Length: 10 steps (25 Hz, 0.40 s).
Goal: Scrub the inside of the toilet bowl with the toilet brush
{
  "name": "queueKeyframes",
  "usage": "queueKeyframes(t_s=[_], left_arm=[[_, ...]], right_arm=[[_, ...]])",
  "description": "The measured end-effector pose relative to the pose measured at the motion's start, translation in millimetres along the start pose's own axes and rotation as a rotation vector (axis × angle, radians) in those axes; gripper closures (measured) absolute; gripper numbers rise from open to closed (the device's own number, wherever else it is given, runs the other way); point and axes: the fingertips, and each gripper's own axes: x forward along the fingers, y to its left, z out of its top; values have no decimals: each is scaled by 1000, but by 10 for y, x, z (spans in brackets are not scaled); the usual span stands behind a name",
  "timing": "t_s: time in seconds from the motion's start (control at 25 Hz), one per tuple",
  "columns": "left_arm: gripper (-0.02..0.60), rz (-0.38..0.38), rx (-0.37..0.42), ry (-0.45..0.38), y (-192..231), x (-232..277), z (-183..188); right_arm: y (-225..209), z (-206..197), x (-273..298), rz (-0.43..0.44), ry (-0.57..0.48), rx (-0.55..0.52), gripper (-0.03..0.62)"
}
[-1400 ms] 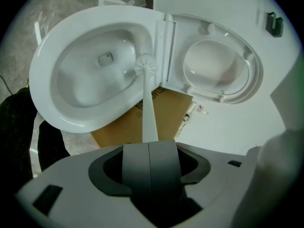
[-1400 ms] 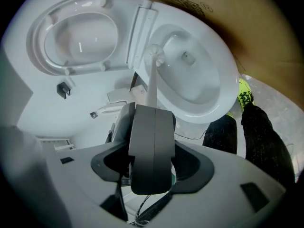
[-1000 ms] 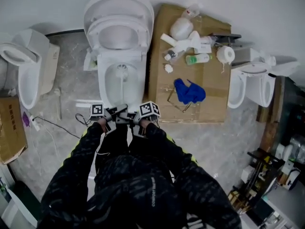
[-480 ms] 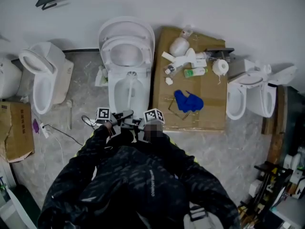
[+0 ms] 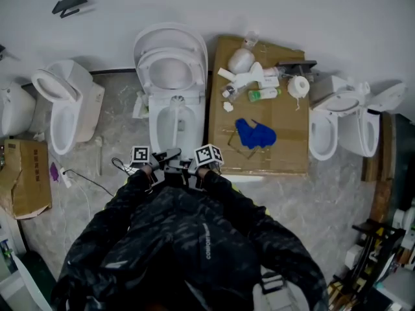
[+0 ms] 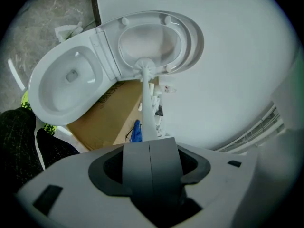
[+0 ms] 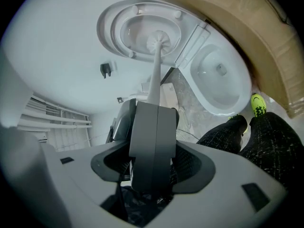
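A white toilet [image 5: 170, 129] stands on the floor in front of me, its lid [image 5: 170, 49] and seat raised. The white toilet brush [image 5: 177, 100] has its head at the back of the bowl, and its handle runs down to my hands. Both grippers hold the handle side by side: the left gripper [image 5: 163, 159] and the right gripper [image 5: 187, 163] are each shut on it. In the left gripper view the brush [image 6: 145, 66] shows against the raised lid [image 6: 159, 39], beside the bowl [image 6: 66, 87]. The right gripper view shows the brush [image 7: 158, 41] likewise, with the bowl [image 7: 219, 82] to its right.
A flat cardboard sheet [image 5: 285, 151] lies right of the toilet with bottles, a paper roll [image 5: 298, 87] and a blue cloth [image 5: 256, 134]. More toilets stand at left [image 5: 63, 109] and right [image 5: 337, 123]. A cardboard box [image 5: 23, 173] and a cable [image 5: 84, 180] lie at left.
My head has lifted, so the toilet sits lower in the view. The brush head has gone from the middle of the bowl toward its back rim. Both grippers stay shut on the handle.
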Motion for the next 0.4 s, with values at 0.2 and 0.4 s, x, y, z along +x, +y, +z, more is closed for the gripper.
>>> queueKeyframes(t_s=[0.2,0.4], left_arm=[[344,-25,23,-27,-66,51,-14],[344,-5,56,-36,-42,84,-45]], right_arm=[[17,7,-73,-9,26,-52,342],[35,-29,-164,-9,42,-72,342]])
